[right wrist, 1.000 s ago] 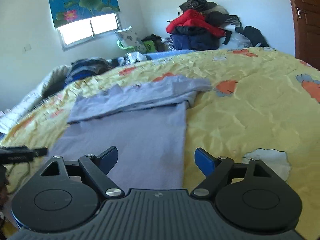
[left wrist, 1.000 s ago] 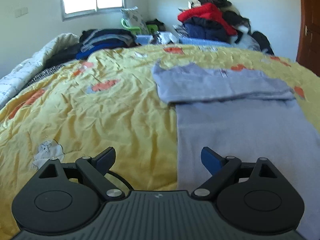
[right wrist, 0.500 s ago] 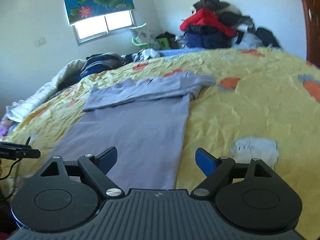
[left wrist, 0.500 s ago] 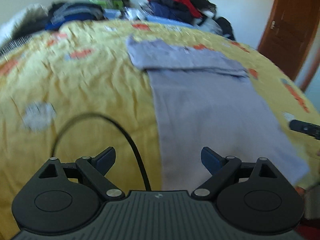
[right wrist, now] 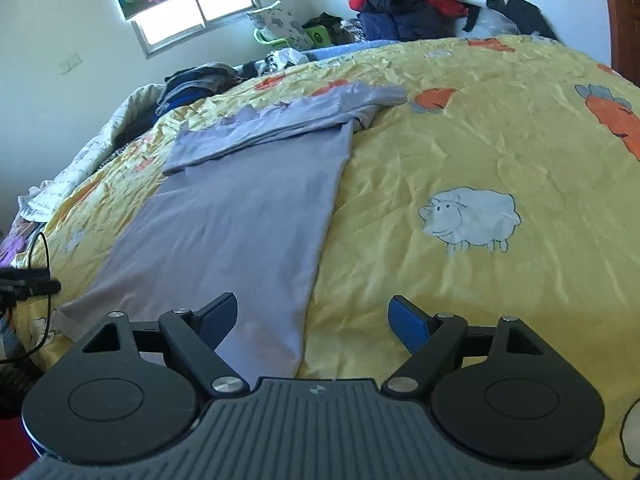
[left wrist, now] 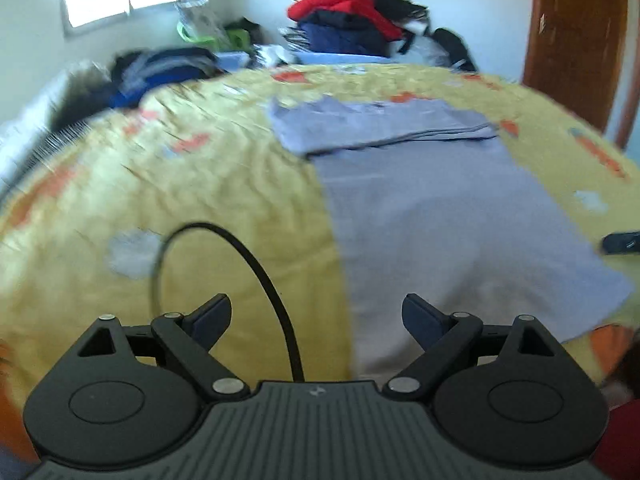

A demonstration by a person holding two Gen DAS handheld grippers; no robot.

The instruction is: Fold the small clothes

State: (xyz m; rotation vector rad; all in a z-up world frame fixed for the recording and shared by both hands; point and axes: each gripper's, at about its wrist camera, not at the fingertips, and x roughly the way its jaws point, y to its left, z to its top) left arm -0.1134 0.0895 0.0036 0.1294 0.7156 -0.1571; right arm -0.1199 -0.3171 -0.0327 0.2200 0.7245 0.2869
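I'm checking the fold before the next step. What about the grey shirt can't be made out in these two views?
- Near hem of the grey shirt: right wrist view, part hidden behind the right gripper.
- Left wrist view: motion blur smears the shirt's surface and near edge.
- Sleeves and collar: tucked in the folded far end, both views.

Home bedroom: bed [right wrist: 500,128] with yellow sheep-print cover, clothes pile [right wrist: 416,4] upper right, window [right wrist: 192,16] upper left.

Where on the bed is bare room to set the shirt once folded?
Bare quilt lies right of the grey shirt, around the sheep print. Left of the shirt a black cable loops over the quilt. The far edge is crowded with piled clothes.
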